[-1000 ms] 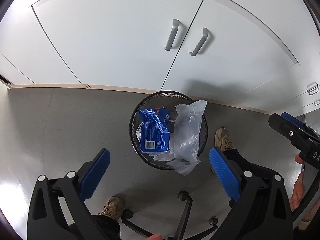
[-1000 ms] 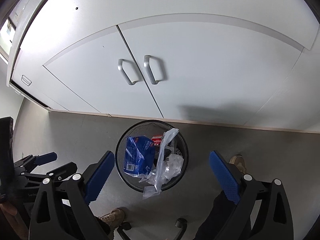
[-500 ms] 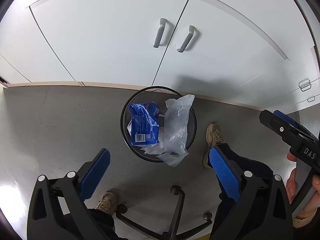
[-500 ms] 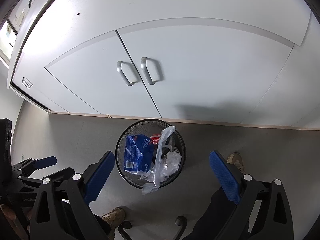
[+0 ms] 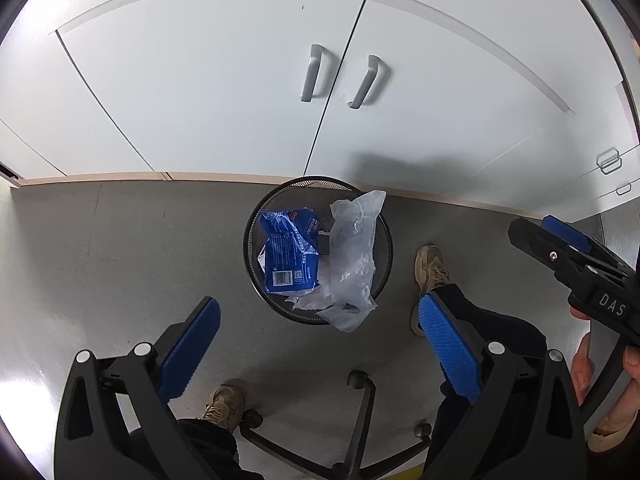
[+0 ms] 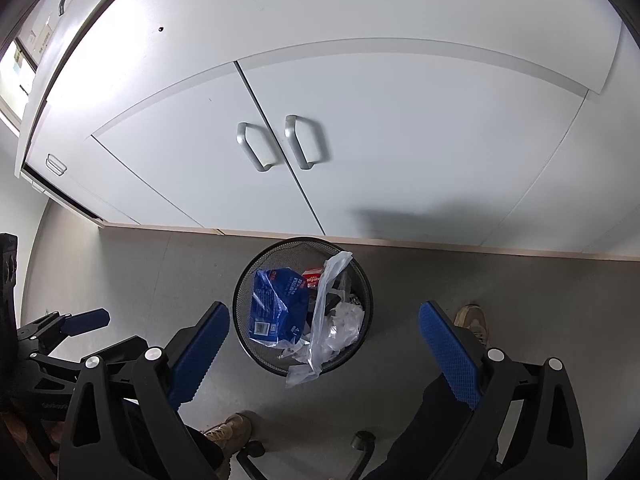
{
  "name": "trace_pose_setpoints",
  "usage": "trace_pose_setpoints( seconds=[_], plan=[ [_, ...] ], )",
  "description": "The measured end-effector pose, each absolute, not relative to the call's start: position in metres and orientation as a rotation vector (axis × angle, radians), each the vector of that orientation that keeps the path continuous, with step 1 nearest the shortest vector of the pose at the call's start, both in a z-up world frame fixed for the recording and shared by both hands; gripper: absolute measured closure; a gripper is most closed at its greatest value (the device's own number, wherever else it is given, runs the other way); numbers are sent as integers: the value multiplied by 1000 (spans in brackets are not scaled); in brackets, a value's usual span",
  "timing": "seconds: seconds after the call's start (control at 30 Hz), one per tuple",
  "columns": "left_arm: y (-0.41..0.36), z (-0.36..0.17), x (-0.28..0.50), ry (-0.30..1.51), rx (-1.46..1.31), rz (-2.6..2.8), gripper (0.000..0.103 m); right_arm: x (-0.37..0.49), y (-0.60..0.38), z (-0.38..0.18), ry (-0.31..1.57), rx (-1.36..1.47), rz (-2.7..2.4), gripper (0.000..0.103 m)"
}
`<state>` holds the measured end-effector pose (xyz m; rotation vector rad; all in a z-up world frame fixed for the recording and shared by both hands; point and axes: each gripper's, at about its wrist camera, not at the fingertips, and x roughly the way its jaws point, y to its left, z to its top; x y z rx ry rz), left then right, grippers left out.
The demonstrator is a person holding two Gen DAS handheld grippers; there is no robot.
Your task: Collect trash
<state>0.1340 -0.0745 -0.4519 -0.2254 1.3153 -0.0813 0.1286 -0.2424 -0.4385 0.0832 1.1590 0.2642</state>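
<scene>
Clear plastic bag point(image 6: 326, 320) hides the mesh bin's point(image 6: 256, 344) lower contents.

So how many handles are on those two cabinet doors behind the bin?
2: one handle on the left door beside the centre seam, the other handle on the right door just across it, both above the bin.

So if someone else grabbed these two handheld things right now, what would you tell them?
Left tool: open, holding nothing, up above the floor.
Right tool: open, holding nothing too.
Wire bin stands on the floor in front of the white cupboard.
Inside: a blue packet, a small red box, and a clear plastic bag that hangs out over the near rim.
Done: that trash is in the bin.
Left: maybe push the bag fully in; no loose trash shows on the floor here.
</scene>
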Motion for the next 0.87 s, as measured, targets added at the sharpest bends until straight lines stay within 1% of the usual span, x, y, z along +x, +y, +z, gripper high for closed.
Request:
trace_pose_setpoints(
  seconds=[0.6,0.73,0.87],
  plan=[
    [-81,-442,131,1309,-190,-80,4,127,-243,-434,1155,83,267,6],
    [-82,-450,133,1366,-217,-99,4,127,-242,-433,1153,82,266,6],
    [-84,-450,130,1360,-205,-100,4,127,-242,-433,1156,83,264,6]
  ],
)
